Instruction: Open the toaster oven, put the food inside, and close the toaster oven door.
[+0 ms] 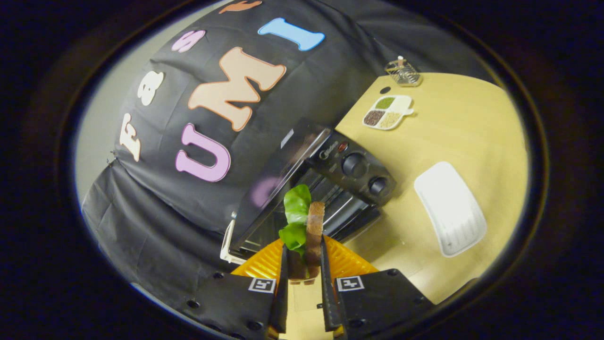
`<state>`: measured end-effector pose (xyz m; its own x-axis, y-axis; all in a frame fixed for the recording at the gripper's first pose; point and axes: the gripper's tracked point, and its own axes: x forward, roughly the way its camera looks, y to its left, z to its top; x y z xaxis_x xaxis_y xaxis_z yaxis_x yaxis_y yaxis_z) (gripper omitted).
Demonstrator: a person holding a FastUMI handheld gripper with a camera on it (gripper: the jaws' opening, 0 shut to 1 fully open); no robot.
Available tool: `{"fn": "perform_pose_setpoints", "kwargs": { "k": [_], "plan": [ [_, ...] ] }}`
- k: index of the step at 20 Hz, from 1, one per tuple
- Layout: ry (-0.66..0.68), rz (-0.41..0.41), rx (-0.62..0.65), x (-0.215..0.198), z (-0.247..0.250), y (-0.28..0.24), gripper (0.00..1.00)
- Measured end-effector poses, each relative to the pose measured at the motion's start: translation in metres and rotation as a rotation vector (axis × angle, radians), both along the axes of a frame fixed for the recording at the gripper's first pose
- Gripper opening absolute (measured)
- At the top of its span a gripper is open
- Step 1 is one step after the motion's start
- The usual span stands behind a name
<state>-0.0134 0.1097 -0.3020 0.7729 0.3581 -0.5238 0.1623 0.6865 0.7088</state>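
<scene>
Carrying: the food (309, 222), a bread slice with a green leaf against it, is pinched edge-on between both fingers of the tool (303, 257), so that it can be slid in narrow-side first.
Toaster oven (325, 189): its door (278, 182) is swung open, apparently to leave the rack reachable; the knobs (355, 165) are left clear.
Position: the food is held just before the opening, not yet inside.
Orange tray (349, 262): seen under the fingers, beside the oven.
White dish (450, 208): left on the desk (472, 127), well apart, likely where the food was taken from.
Remaining: insertion, release, door closing.
</scene>
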Motion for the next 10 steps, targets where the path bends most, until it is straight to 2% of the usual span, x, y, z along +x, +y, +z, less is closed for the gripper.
{"fn": "perform_pose_setpoints", "kwargs": {
  "k": [5,10],
  "plan": [
    [-0.015,0.005,0.054,0.031,-0.015,0.024,0.32],
    [-0.092,-0.03,-0.004,0.056,-0.033,0.025,0.32]
  ]
}}
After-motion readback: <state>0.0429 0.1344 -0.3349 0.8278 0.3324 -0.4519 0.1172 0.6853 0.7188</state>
